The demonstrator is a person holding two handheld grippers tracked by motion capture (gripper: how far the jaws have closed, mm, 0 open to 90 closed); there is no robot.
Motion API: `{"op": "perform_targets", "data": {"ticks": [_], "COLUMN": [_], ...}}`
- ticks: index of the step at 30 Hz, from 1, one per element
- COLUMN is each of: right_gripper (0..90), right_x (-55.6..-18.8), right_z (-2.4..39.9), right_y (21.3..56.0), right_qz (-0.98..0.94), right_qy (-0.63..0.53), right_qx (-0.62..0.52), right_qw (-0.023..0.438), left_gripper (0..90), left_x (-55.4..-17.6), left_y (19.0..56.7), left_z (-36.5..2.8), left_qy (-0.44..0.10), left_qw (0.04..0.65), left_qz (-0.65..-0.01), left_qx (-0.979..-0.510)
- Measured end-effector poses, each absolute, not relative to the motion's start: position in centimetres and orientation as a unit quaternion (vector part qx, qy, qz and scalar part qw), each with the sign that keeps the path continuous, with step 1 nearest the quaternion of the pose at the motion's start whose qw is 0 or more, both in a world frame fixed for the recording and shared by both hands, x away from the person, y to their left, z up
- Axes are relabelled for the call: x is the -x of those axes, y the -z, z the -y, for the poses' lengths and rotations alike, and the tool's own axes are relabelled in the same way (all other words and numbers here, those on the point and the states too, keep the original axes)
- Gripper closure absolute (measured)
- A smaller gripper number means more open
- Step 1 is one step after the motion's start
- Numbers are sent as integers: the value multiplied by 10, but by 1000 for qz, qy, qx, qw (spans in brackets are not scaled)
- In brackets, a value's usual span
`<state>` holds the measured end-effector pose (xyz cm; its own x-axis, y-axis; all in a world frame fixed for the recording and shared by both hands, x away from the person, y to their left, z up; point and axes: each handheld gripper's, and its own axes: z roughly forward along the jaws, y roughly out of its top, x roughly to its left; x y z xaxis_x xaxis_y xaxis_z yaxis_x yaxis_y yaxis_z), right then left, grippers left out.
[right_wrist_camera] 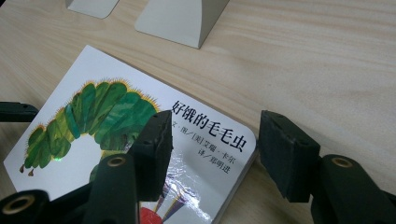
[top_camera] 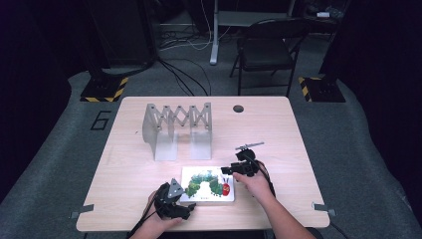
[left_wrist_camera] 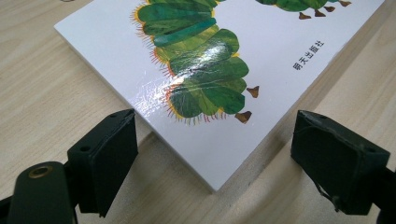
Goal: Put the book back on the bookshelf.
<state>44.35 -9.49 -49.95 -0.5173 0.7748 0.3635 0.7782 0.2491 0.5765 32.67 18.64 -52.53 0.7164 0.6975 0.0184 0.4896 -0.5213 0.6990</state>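
The white board book with the green caterpillar cover (top_camera: 207,184) lies flat on the pale wooden bench (top_camera: 129,169) before the grey accordion rack (top_camera: 177,130), unlifted, with the left claw (left_wrist_camera: 215,161) and right claw (right_wrist_camera: 212,151) spread open at opposite corners.

The book (top_camera: 207,185) had a glossy white cover with a green caterpillar, its segments streaked light and dark, fringed yellow, brown-footed, red-faced, and black lettering. The tabletop (top_camera: 278,129) was pale wood grain. The folding rack (top_camera: 177,130) was light grey.
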Motion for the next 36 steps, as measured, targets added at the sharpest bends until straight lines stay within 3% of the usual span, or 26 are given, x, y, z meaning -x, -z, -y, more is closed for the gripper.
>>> {"op": "perform_targets", "data": {"ticks": [6,29,36], "right_gripper": [454,462,463], "right_x": [-441,-437,-433], "right_z": [93,99,99], "right_y": [496,482,474], "right_qz": [799,770,770], "right_qy": [363,406,418], "right_qx": [480,492,483], "right_qw": [-15,25,15], "left_gripper": [140,0,0], "left_x": [-326,-328,-327], "left_y": [525,529,528], "left_z": [-186,-180,-179], "left_qy": [-146,-148,-153], "left_qw": [346,339,333], "left_qz": [-348,-364,-373], "left_qx": [-859,-855,-852]}}
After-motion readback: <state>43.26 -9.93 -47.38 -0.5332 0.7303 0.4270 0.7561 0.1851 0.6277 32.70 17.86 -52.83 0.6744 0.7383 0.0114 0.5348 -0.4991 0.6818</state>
